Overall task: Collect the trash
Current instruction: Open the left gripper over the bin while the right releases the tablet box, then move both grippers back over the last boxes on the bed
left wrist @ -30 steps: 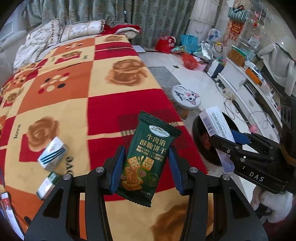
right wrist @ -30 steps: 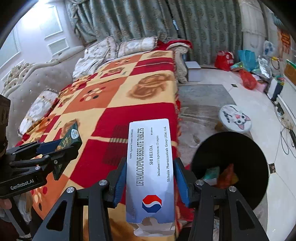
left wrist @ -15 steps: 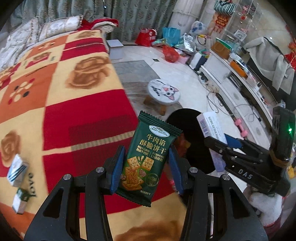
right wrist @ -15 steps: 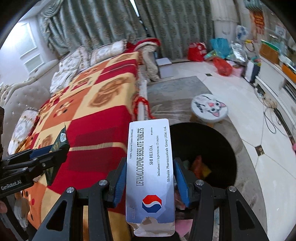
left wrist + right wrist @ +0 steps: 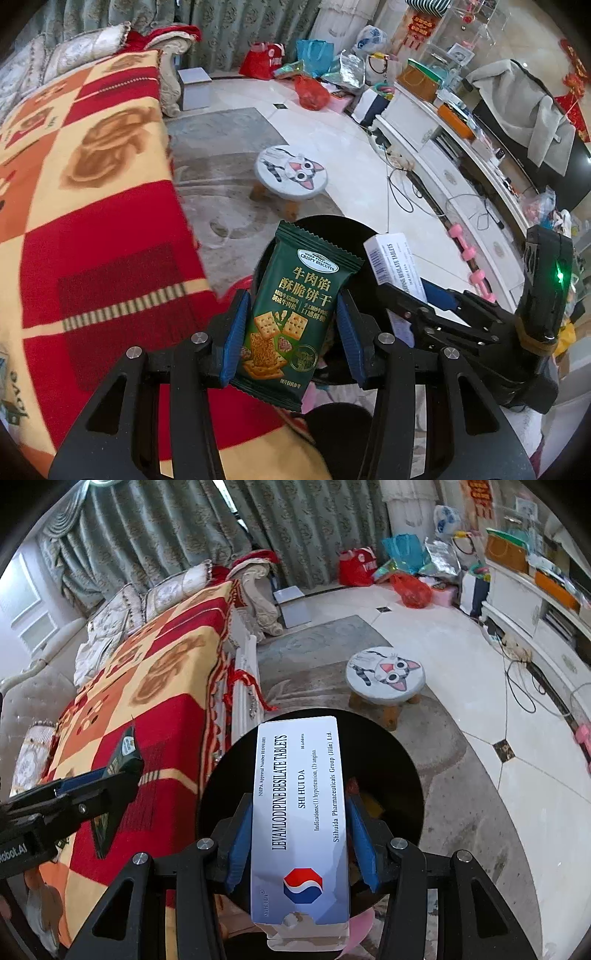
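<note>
My left gripper (image 5: 291, 336) is shut on a green biscuit packet (image 5: 295, 314), held upright between its blue pads. My right gripper (image 5: 299, 843) is shut on a white tablet box (image 5: 301, 816) printed with a red and blue emblem. Both hang over a round black trash bin (image 5: 399, 775) on the floor beside the bed; coloured scraps lie inside it. In the left wrist view the bin (image 5: 354, 236) sits behind the packet, and the right gripper (image 5: 410, 291) with its box (image 5: 391, 258) comes in from the right. In the right wrist view the left gripper (image 5: 122, 771) and packet (image 5: 122, 753) appear at the left.
A bed with a red, orange and yellow blanket (image 5: 85, 206) fills the left. A small cat-face stool (image 5: 386, 677) stands just beyond the bin. Bags (image 5: 312, 92) clutter the far floor. A white low cabinet (image 5: 447, 158) with cables runs along the right.
Both grippers have swung from over the blanket to the right, off the bed's edge and over the black bin. Each keeps its grip: packet on the left, box on the right.
</note>
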A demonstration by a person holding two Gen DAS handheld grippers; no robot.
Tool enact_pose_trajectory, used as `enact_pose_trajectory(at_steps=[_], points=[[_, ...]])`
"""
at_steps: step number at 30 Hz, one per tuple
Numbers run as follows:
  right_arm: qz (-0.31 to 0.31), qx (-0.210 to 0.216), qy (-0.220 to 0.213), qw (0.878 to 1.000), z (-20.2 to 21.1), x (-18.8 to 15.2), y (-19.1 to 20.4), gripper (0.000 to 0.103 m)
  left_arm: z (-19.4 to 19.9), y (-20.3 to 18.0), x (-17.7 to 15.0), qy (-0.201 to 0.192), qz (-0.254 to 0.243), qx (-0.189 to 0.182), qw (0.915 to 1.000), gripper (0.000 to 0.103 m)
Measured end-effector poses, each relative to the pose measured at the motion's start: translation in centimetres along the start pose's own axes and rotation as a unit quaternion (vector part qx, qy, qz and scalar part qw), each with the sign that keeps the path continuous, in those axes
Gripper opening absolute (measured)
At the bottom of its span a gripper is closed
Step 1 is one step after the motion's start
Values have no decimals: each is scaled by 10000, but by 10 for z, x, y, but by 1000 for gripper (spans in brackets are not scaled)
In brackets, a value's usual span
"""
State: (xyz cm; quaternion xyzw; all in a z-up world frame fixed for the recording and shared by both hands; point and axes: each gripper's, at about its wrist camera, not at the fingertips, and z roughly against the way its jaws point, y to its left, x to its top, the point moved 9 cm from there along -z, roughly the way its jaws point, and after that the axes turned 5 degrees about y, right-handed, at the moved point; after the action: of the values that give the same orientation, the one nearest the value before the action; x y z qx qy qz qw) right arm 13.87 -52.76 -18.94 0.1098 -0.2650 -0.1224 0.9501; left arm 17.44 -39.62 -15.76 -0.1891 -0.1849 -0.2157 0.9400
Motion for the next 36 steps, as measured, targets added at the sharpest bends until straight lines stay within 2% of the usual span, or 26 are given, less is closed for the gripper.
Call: enact_pose_trajectory(at_steps=[6,7,8,10,13,25,36], points=[[-274,6,-95,9996,-3,6,-15,49,-11,-12,9,28,61,-302,9995,46],[-314,21,-114,9994,-3,7,-16,54,-13,-14,10,32,85,-370,9993,46],[-359,46,-142,9992,-3,8,-17,63,-14,-16,11,43,95,-405,9991,48],[-417,65,-216,9989,0,8,-19,72,-15,-15,12,54,128,-485,9987,55],[-426,42,-169,9989,-1,7,-19,72,-14,-13,11,54,136,-454,9989,58],[-3,64,-45,10000,-3,-7,20,72,11,28,-5,-138,215,242,9994,58],[491,226,-12,9985,0,-16,82,72,51,89,-33,-404,404,995,9934,58]])
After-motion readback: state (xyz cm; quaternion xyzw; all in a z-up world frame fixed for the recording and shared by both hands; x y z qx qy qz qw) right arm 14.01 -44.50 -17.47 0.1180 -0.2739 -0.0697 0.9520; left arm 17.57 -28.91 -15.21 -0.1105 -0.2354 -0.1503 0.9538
